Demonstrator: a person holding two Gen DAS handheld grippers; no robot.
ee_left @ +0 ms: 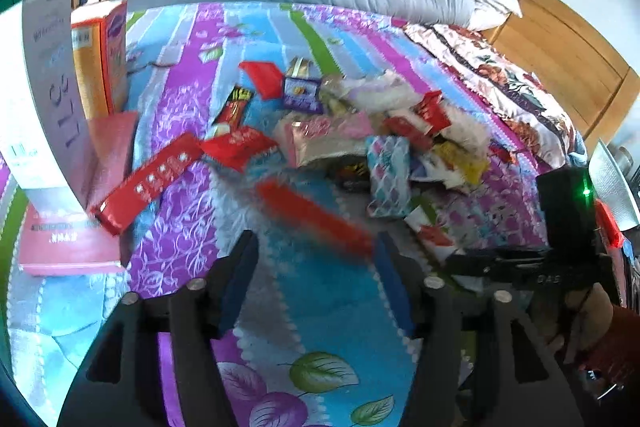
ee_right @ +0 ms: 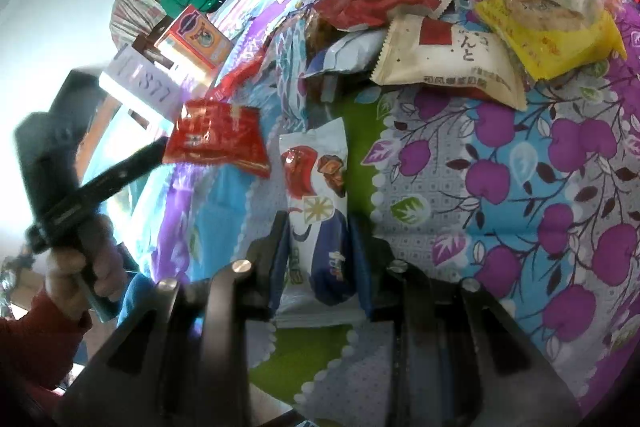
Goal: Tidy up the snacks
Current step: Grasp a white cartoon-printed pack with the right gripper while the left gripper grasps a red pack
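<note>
Floral bedspread (ee_left: 320, 307) under a snack-packet heap (ee_left: 360, 131), boxes (ee_left: 100, 67) alongside.
</note>
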